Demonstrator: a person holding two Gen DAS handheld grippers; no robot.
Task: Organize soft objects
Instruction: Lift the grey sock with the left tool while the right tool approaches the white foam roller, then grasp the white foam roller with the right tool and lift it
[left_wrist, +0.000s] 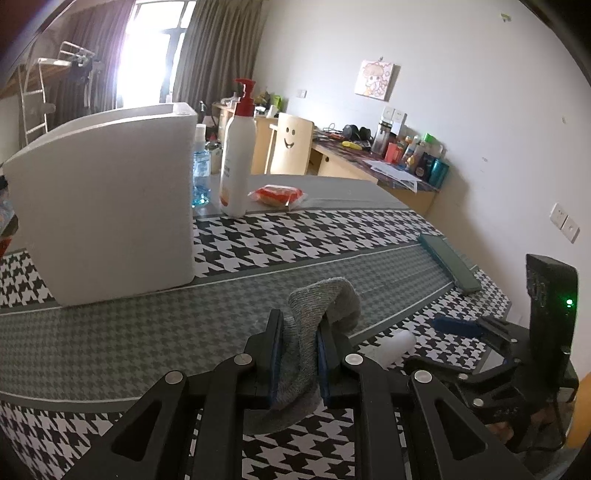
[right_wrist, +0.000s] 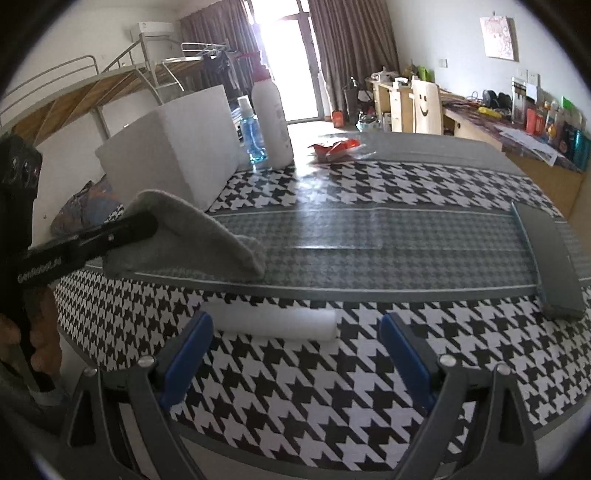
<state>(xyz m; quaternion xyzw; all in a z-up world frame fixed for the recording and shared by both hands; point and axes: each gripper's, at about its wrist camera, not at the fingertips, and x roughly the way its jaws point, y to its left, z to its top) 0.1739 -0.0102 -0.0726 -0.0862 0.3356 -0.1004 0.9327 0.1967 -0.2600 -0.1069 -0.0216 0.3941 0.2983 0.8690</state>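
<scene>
Step in hand, as I judge it: the carry. Your left gripper (left_wrist: 299, 343) is clamped on the grey sock (left_wrist: 317, 306), whose free end droops to the tablecloth (right_wrist: 332, 373) in front of the white foam box (left_wrist: 107, 206), a short way off its near wall.

Your right gripper (right_wrist: 295, 350) has its jaws wide apart, nothing between them. The white rolled item (right_wrist: 273, 323) lies just beyond its tips, on the side of the sock away from the box.

Next move likely calls for you to lift the sock clear of the cloth and over the box rim, if the box is the bin.

Hard to make out: the box interior is hidden from both cameras. What the white roll is made of is unclear. The sock's tail is cut off under the left jaws.
</scene>
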